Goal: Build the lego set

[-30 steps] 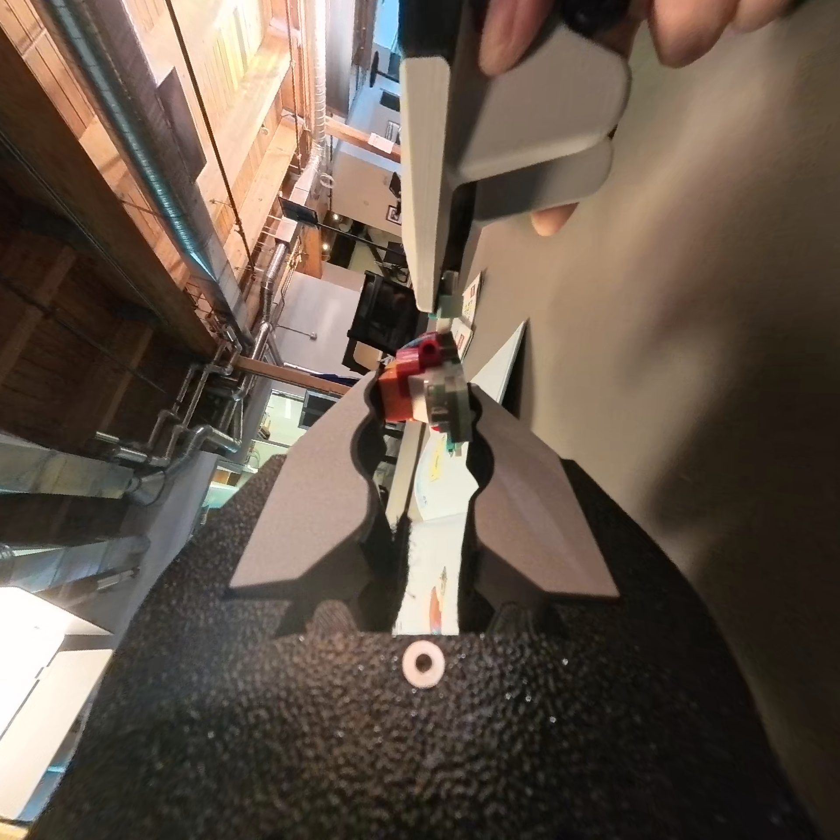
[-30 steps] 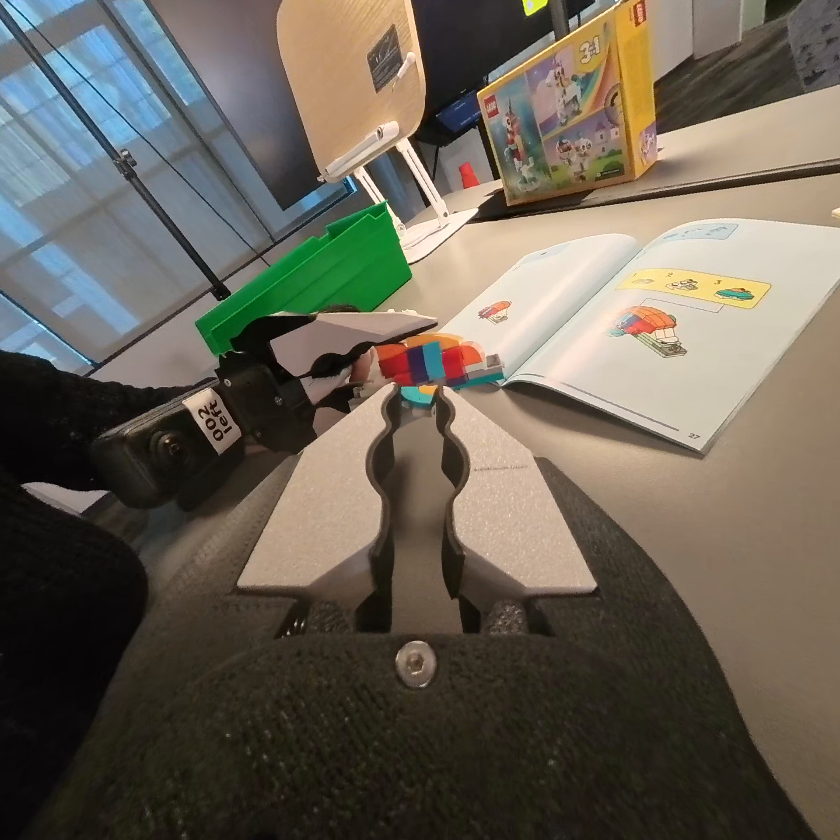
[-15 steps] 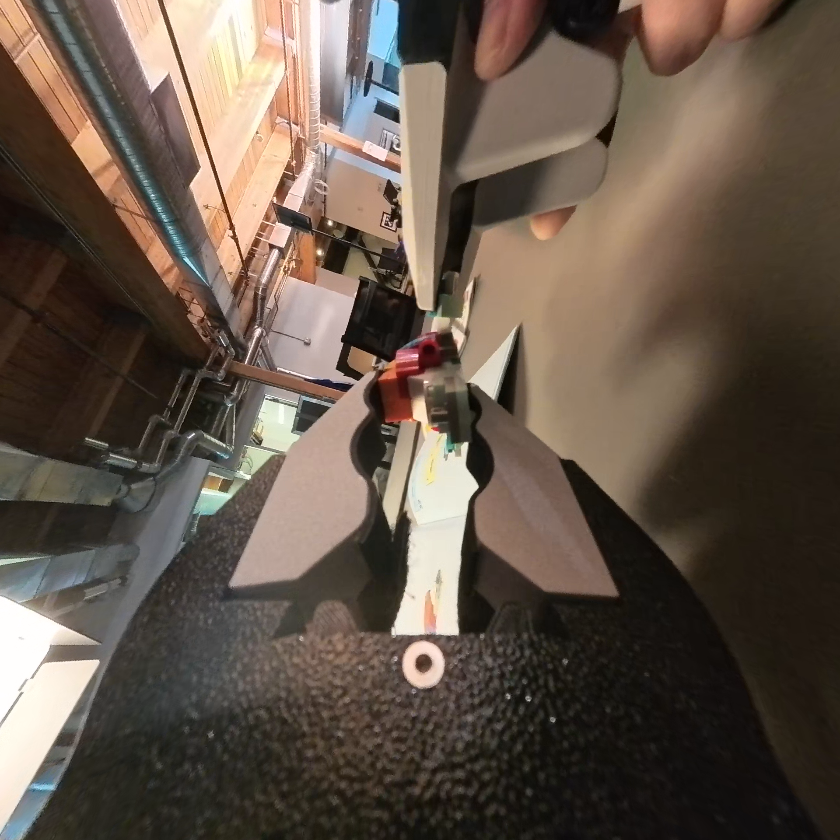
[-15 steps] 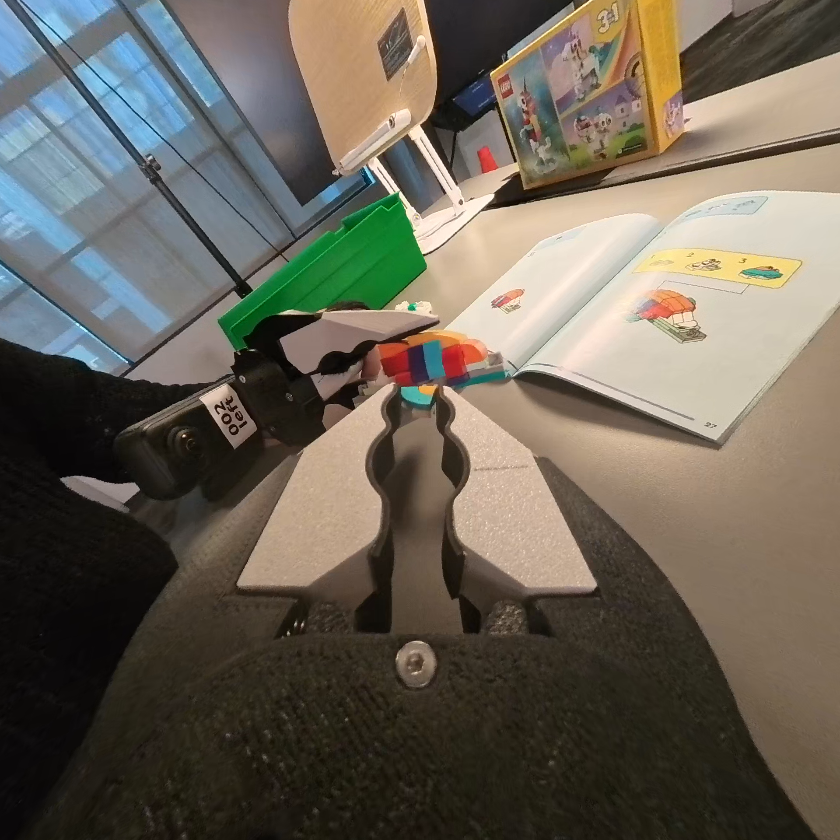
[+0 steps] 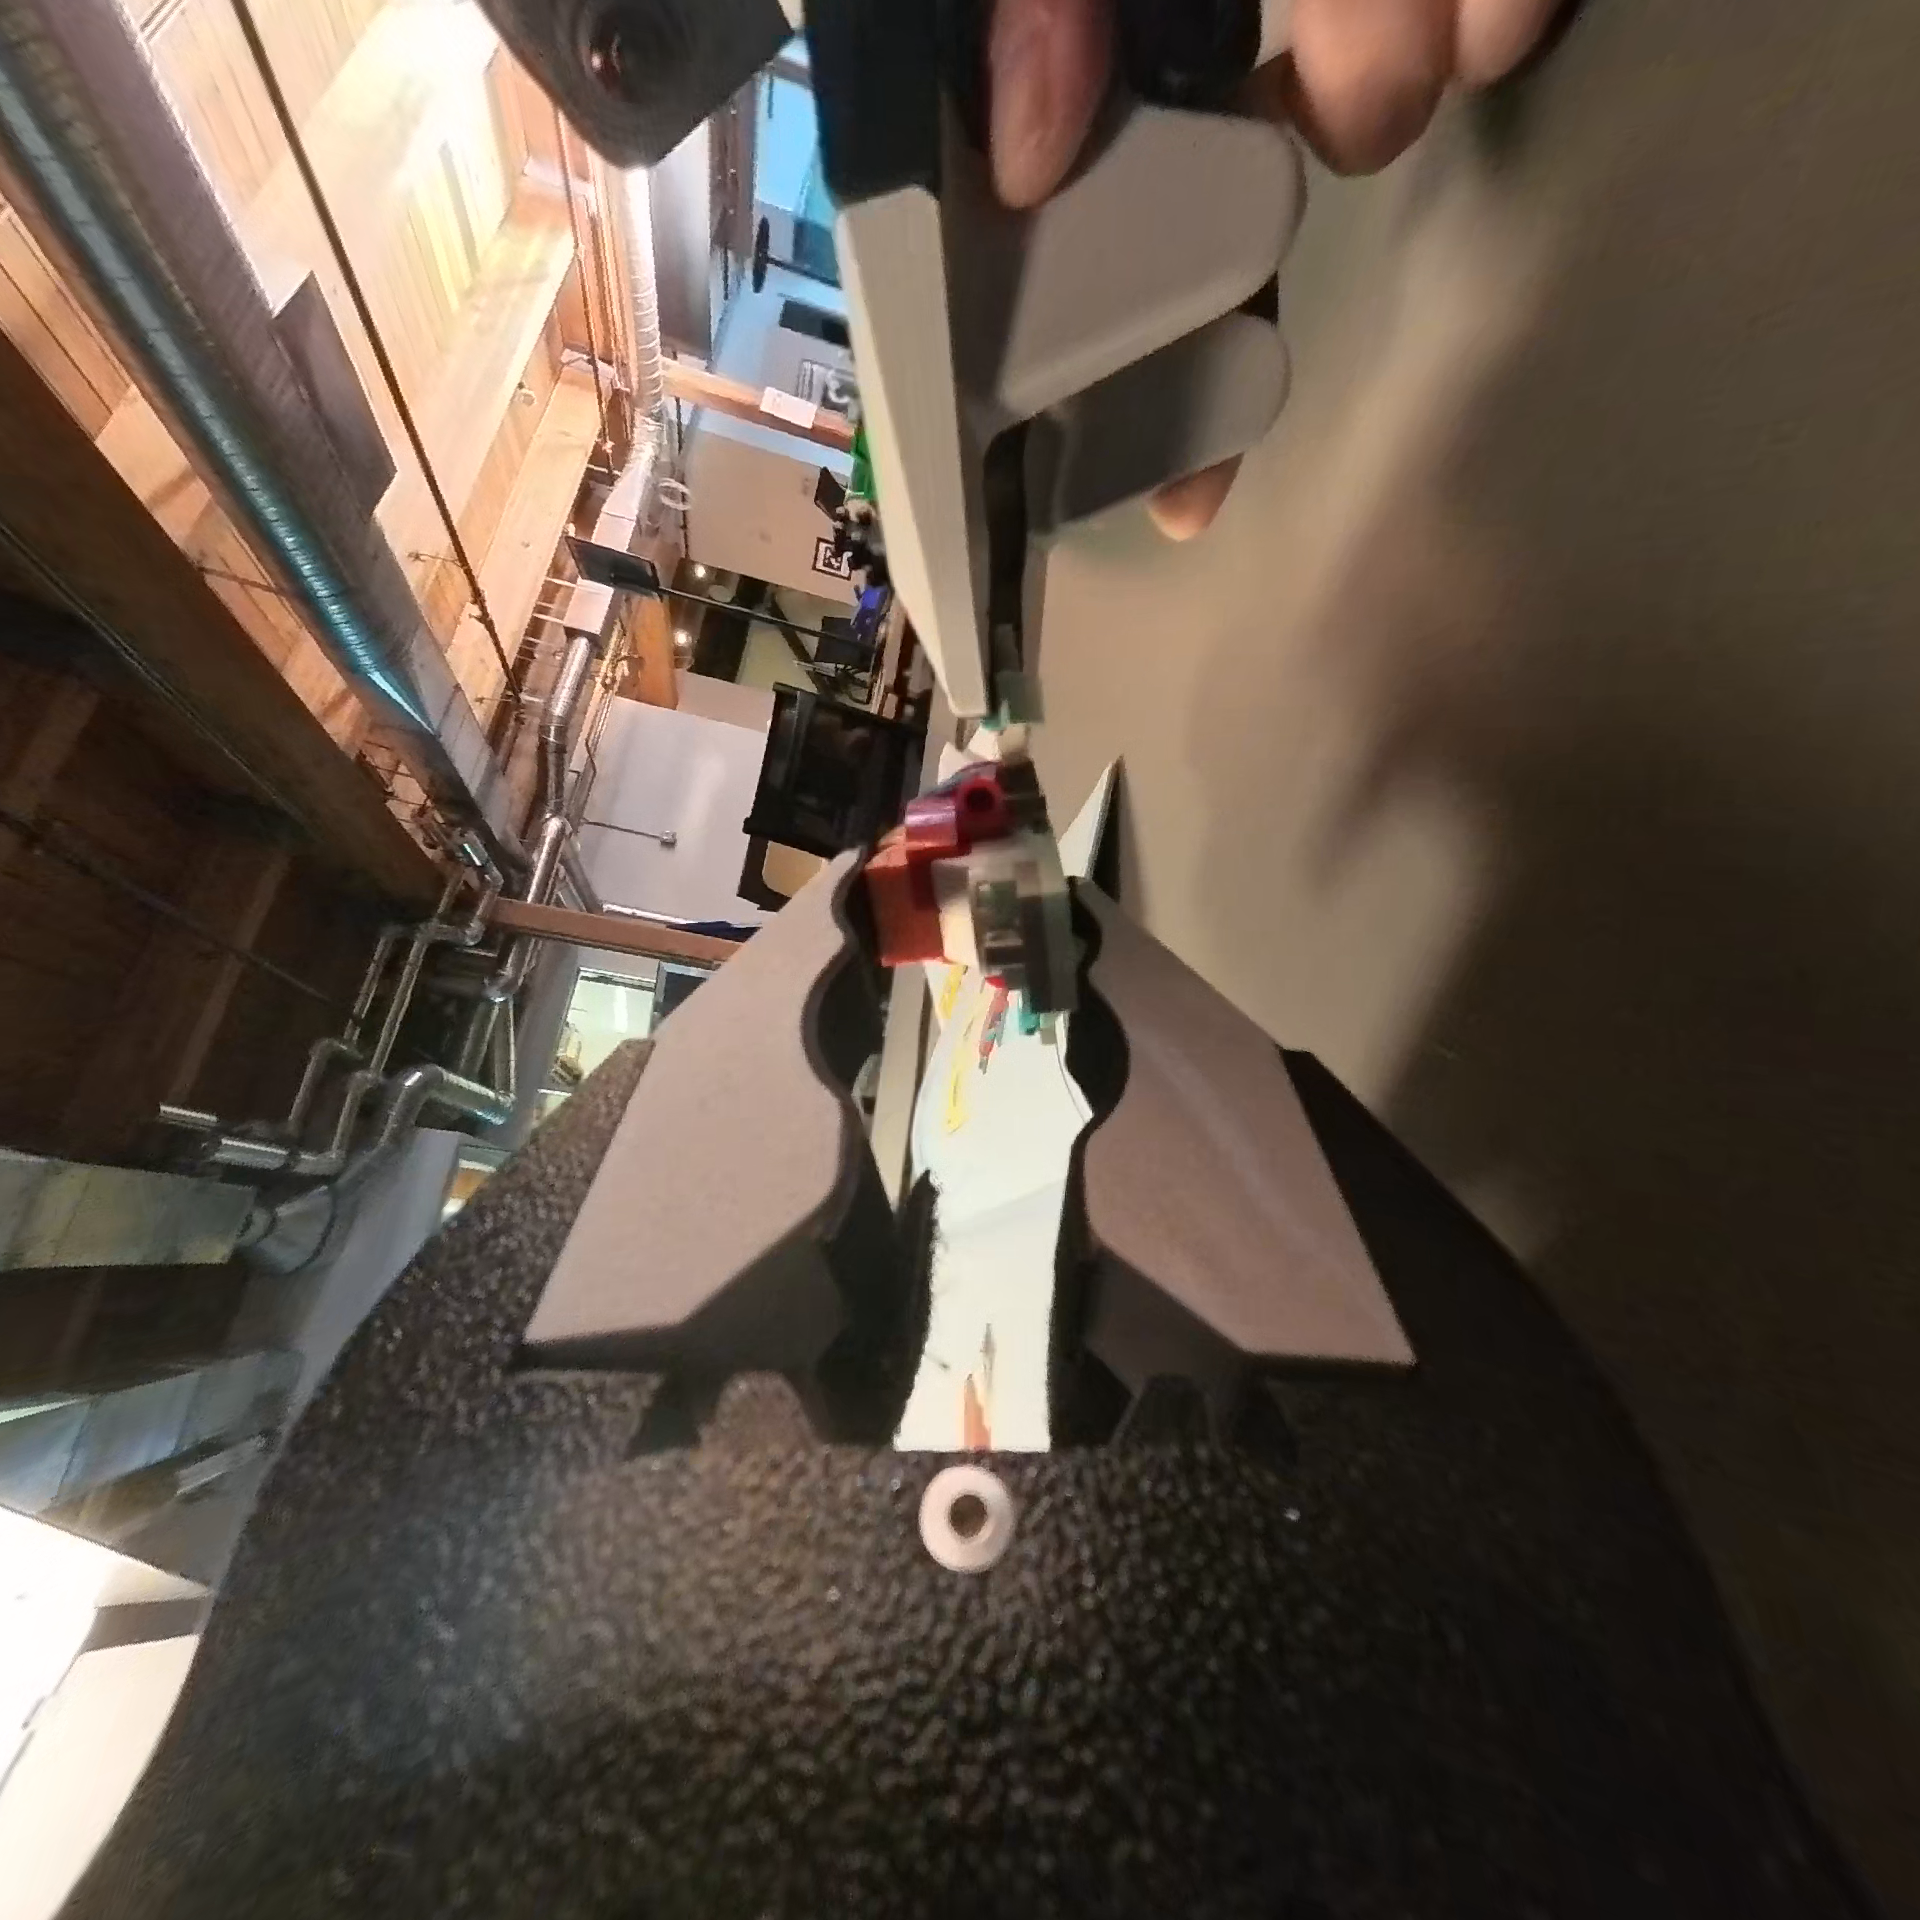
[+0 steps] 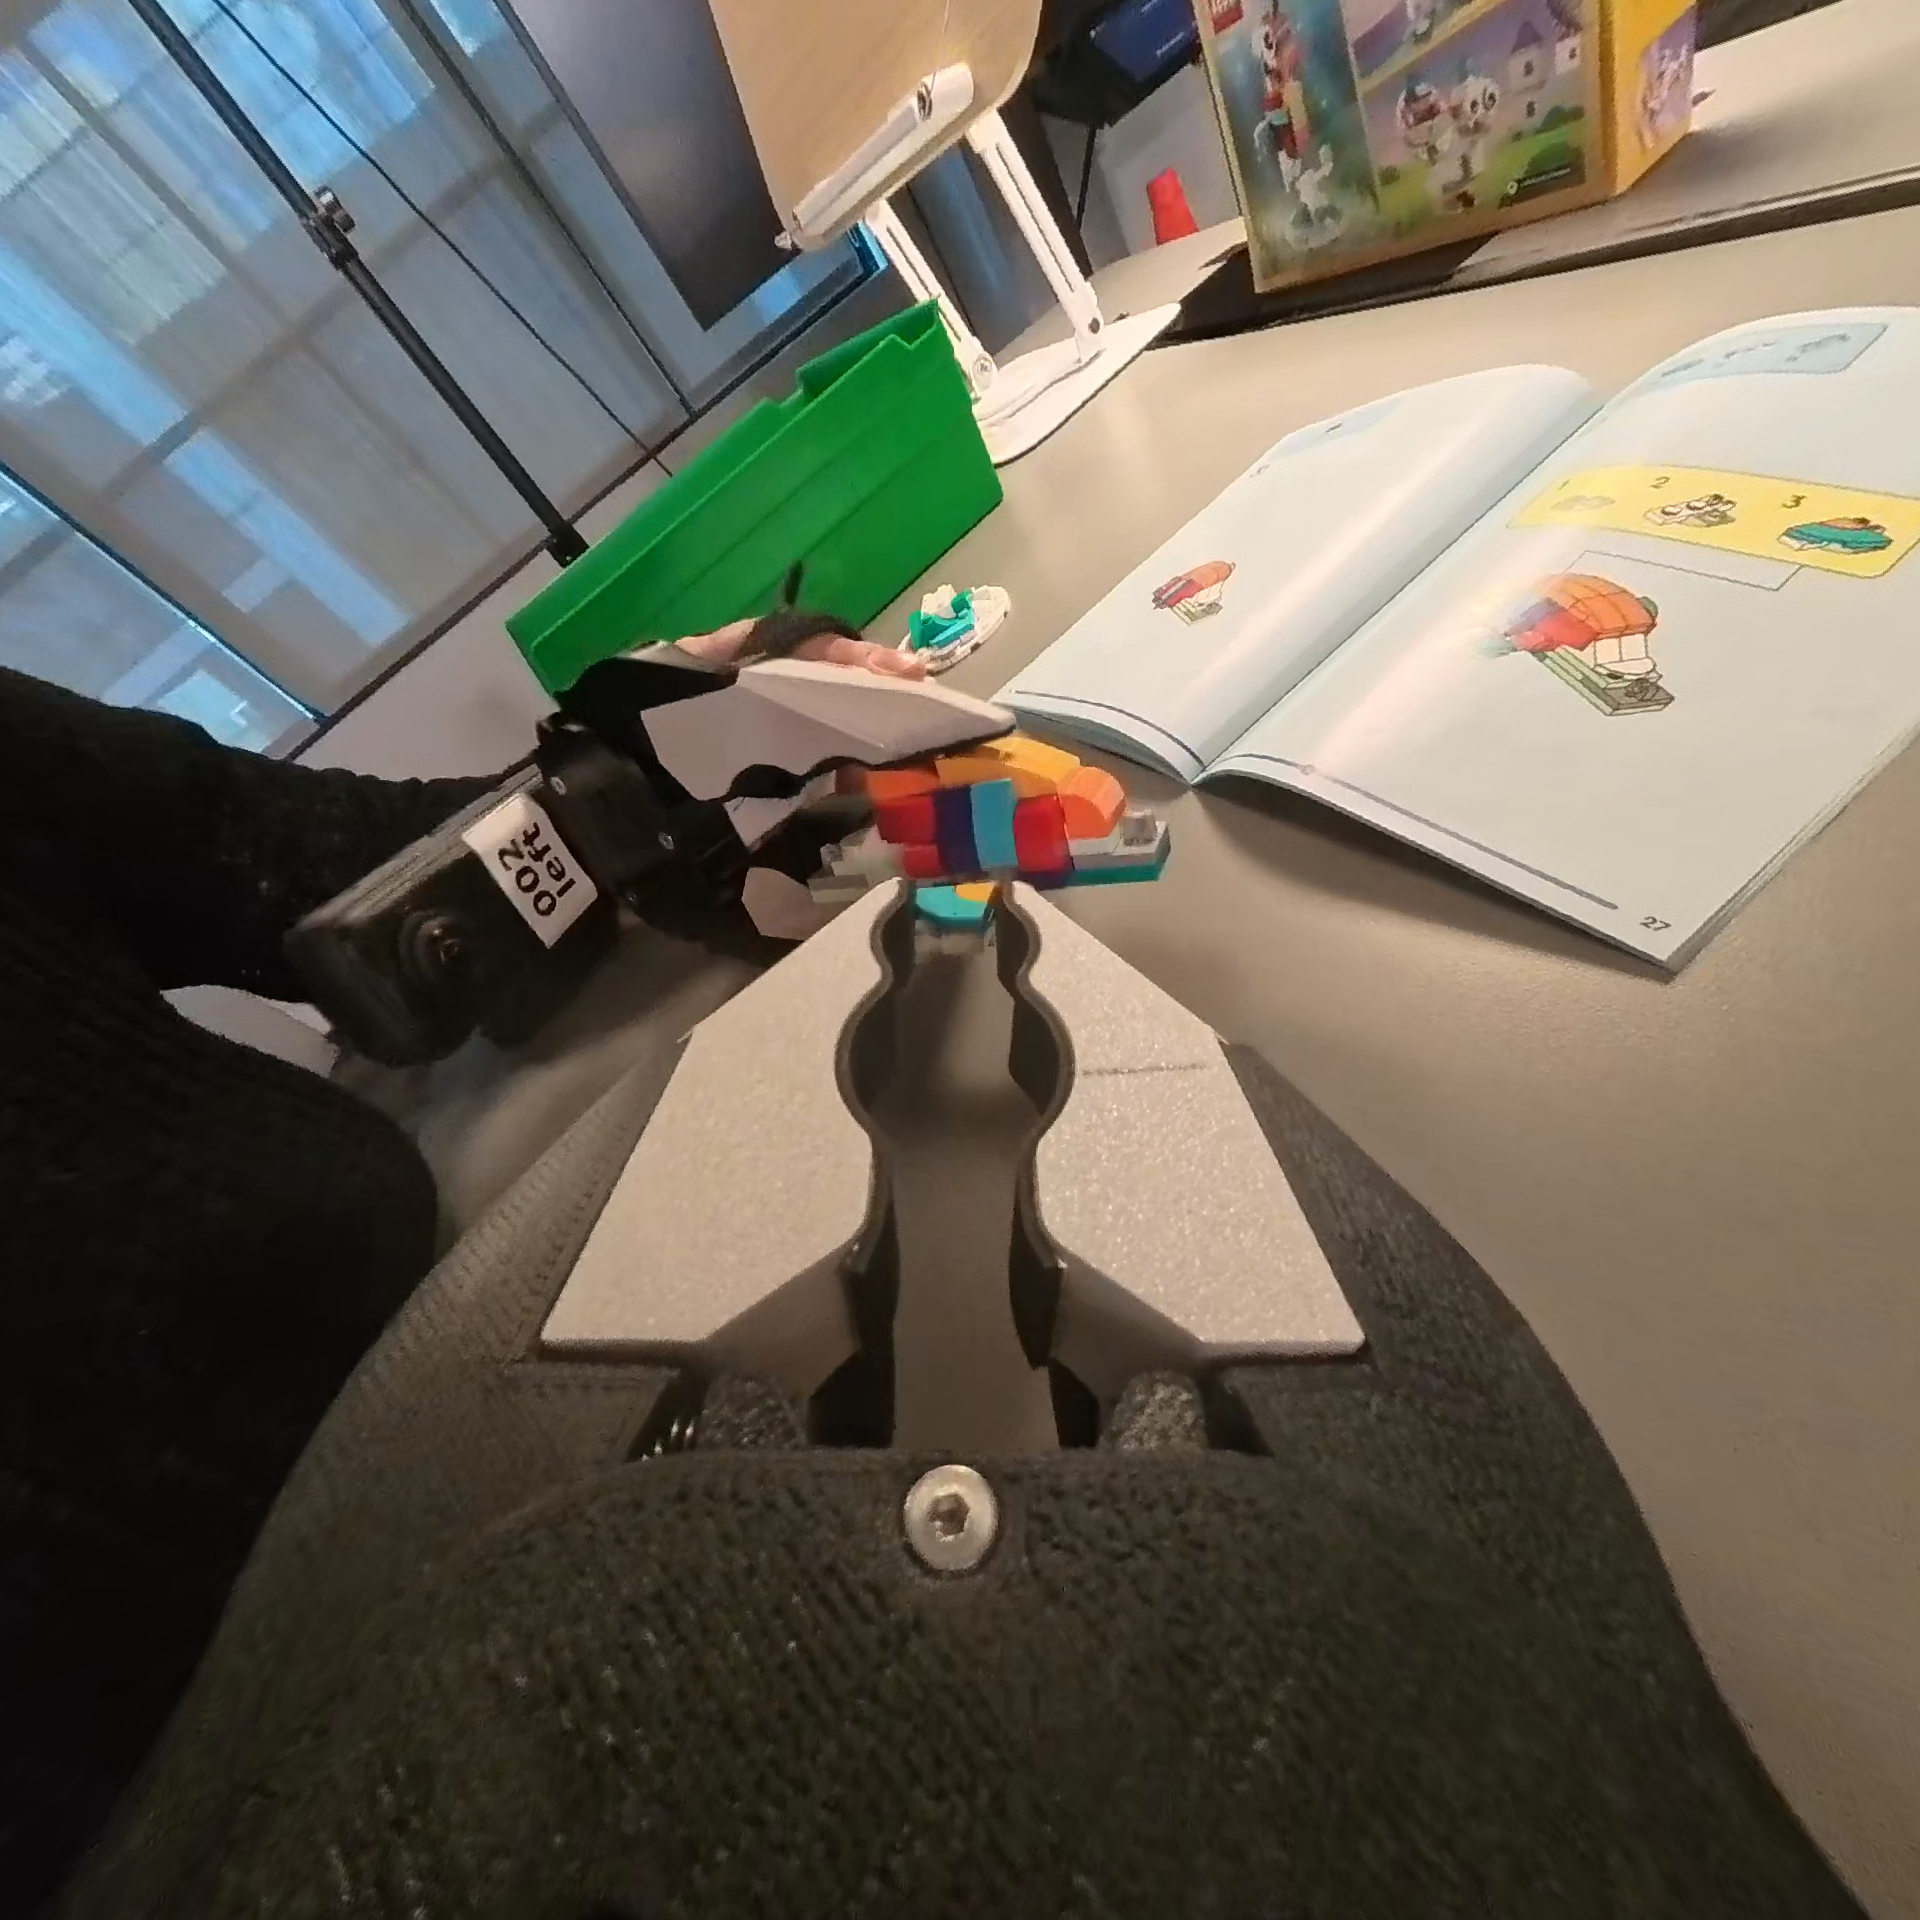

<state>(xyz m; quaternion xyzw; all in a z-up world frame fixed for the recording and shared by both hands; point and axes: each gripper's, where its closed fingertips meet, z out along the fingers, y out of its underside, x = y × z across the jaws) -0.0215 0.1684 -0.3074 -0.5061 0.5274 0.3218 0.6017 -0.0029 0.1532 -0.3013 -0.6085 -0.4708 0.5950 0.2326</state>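
My left gripper (image 5: pixel 966 914) is shut on a multicoloured brick balloon model (image 5: pixel 935 904), held above the grey table (image 6: pixel 1455 1143). In the right wrist view the model (image 6: pixel 997 821) shows orange, red, purple and blue bricks on a grey and teal base, under the left gripper's upper finger (image 6: pixel 831 707). My right gripper (image 6: pixel 951 920) is shut on a small teal and white piece (image 6: pixel 948 906), held right against the model's base. In the left wrist view that piece (image 5: pixel 1013 694) sits at the tip of the right gripper's finger (image 5: pixel 914 416), just beyond the model.
An open instruction booklet (image 6: pixel 1455 644) lies on the table to the right. A green bin (image 6: pixel 769 520) stands behind, with a small teal and white assembly (image 6: pixel 951 623) in front of it. A yellow set box (image 6: pixel 1434 125) and a white stand (image 6: pixel 1039 343) are farther back. My two grippers' fingertips are within a few centimetres of each other.
Both grippers keep their grips and stay close together. The right wrist view has tilted and drawn slightly nearer, so the small assembly by the green bin now shows.
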